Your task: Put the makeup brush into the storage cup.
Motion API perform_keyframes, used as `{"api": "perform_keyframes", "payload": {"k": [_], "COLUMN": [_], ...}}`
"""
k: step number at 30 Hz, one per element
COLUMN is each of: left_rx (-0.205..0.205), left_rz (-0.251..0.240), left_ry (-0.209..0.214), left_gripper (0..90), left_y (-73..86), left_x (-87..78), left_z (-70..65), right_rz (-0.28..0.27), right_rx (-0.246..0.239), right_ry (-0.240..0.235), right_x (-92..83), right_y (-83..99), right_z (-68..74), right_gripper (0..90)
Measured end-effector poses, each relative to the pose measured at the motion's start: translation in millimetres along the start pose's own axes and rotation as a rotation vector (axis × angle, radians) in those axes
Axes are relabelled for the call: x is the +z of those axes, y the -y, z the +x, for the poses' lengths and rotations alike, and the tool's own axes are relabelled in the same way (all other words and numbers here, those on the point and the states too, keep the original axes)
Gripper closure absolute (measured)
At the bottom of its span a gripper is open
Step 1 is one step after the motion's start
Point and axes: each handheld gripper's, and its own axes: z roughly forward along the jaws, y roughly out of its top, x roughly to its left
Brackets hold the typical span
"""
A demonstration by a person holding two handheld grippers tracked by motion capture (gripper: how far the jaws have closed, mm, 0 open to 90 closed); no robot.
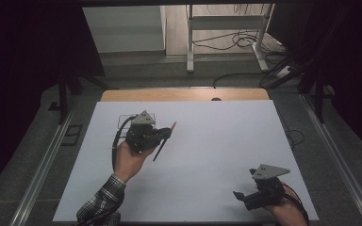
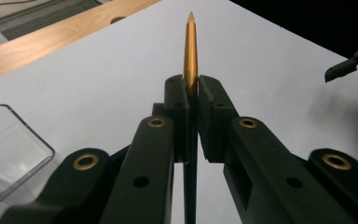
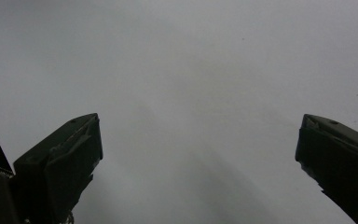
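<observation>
The left hand-held gripper (image 2: 192,91) is clamped on a slim, dark pen with a gold tapered tip (image 2: 190,51), above the white counter (image 1: 217,141). Judged light, rigid, slippery; mid-barrel hold suits. Right hand-held gripper (image 3: 198,149) gapes empty.

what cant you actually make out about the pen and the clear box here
- Pen, left gripper view: its lower half runs behind the shut left gripper, off the bottom edge.
- Clear box, left gripper view: cut by the left edge; contents unclear.
- Same box, high view: the gripper covers most of it.
</observation>
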Motion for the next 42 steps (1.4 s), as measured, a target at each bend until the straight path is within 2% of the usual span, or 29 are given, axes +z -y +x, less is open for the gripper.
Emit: {"api": "perform_keyframes", "payload": {"k": [9, 12, 17, 25, 42], "left_rx": [-0.031, -0.07, -0.101, -0.124, -0.14], "left_rz": [-0.03, -0.06, -0.087, -0.117, -0.146], "left_ry": [-0.026, -0.029, -0.042, -0.075, -0.151], "left_gripper": [83.5, 83.5, 83.5, 83.5, 83.5], "left_y": [4.2, 8.0, 11.3, 15.4, 22.9], "left_x": [-12.6, -19.1, -27.9, -40.6, -54.4], "left_z": [13.9, 22.3, 32.4, 45.1, 67.1], "right_rz": [0.0, 0.003, 0.008, 0.015, 0.024], "right_rx": [0.002, 0.001, -0.003, -0.004, -0.009], "right_ry": [-0.002, -0.001, 0.0, 0.001, 0.003], "right_x": [0.3, 0.6, 0.9, 1.2, 1.8], "right_y": [0.1, 0.1, 0.2, 0.4, 0.6], "right_z": [0.0, 0.0, 0.1, 0.5, 0.8], "right_gripper": [0.5, 0.5, 0.5, 0.5, 0.5]}}
